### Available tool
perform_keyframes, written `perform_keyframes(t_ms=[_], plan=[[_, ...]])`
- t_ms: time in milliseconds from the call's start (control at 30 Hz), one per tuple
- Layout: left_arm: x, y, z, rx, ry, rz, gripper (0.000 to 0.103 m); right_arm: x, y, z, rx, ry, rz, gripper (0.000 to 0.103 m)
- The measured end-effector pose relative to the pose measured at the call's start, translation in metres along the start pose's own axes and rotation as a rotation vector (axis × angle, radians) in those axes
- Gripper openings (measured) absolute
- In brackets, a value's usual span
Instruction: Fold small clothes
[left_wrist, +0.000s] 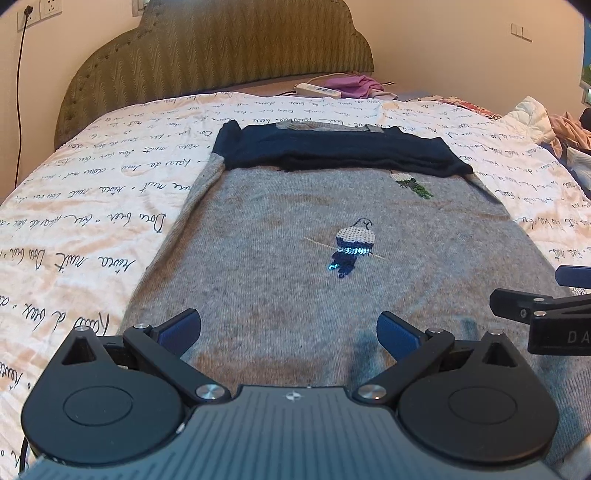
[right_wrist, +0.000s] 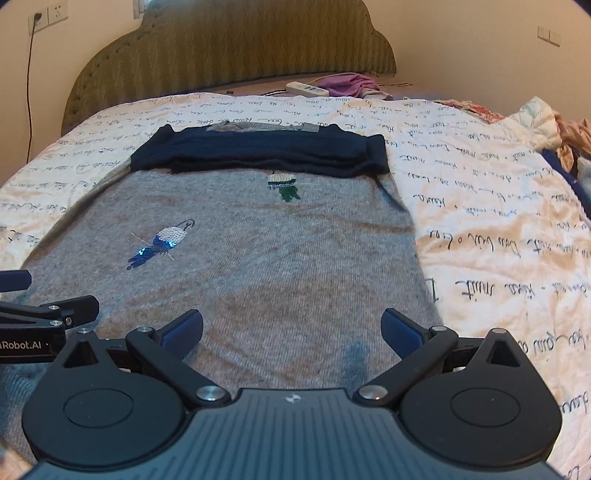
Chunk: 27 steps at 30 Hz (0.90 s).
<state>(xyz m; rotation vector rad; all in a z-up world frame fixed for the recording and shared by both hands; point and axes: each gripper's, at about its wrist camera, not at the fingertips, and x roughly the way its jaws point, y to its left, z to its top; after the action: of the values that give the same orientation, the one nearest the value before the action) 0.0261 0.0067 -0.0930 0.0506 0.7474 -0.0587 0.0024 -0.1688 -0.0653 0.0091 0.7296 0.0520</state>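
Observation:
A grey knit sweater lies flat on the bed, with sequin birds on its front. Its two navy sleeves are folded across the chest in a dark band. My left gripper hovers open over the sweater's near left part, nothing between its blue pads. My right gripper is open too, over the near right part of the hem. Each gripper shows at the edge of the other's view: the right one, the left one.
The bed has a cream cover printed with black script. A padded olive headboard stands behind. A white power strip and purple cloth lie near it. More clothes are piled at the right.

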Motion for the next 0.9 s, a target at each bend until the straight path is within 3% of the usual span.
perform_keyframes(t_ms=[533, 900], plan=[[-0.024, 0.01, -0.024, -0.017, 0.008, 0.007, 0.103, -0.026, -0.01, -0.026, 0.037, 0.008, 0.03, 0.103], [-0.044, 0.025, -0.057, -0.05, 0.058, -0.004, 0.103, -0.044, -0.022, -0.049, 0.047, 0.036, 0.116, 0.103]])
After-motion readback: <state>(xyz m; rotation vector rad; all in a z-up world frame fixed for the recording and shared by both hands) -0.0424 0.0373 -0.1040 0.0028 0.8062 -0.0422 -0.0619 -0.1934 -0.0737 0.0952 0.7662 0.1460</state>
